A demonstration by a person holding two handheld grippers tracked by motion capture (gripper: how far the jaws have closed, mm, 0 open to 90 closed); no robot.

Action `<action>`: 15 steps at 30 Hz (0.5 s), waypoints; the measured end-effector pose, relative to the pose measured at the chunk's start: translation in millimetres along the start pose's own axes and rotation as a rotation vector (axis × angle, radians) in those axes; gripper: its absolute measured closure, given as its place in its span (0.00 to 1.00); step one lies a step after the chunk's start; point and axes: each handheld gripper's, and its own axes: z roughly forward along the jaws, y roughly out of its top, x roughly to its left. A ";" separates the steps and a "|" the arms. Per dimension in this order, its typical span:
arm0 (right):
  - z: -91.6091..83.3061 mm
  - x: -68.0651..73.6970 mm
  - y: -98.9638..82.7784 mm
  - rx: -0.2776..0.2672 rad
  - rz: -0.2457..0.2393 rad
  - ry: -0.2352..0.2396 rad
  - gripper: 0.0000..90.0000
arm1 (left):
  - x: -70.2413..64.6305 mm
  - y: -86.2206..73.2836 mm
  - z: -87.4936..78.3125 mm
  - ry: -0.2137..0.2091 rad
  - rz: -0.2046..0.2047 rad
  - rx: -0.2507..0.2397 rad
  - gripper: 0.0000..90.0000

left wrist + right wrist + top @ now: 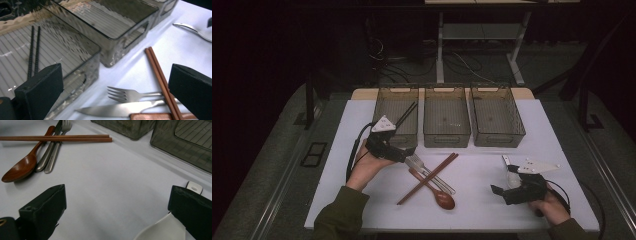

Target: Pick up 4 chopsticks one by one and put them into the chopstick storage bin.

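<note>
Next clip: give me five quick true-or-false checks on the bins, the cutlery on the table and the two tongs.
1. Black chopsticks lie in the left bin. True.
2. The middle bin holds a fork. False: the fork lies on the table.
3. The left tongs are open. True.
4. The brown chopsticks stand in the right bin. False: they lie across the cutlery on the table.
5. The wooden spoon is held by the right tongs. False: it lies on the table.

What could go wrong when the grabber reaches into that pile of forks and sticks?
The brown chopsticks lie across the fork and knife, so lifting one piece may drag or flip the others. The left gripper, jaws wide open, is close to the left bin and might bump it.
</note>
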 end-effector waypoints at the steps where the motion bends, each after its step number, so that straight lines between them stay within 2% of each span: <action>1: 0.0 0.0 0.0 -0.002 0.000 0.000 0.02 | -1.7 -1.7 -0.9 -0.002 0.002 -0.001 0.00; 15: -0.3 0.2 0.0 -0.005 0.000 0.001 0.02 | -20.9 -26.8 -15.5 0.000 0.020 -0.017 0.02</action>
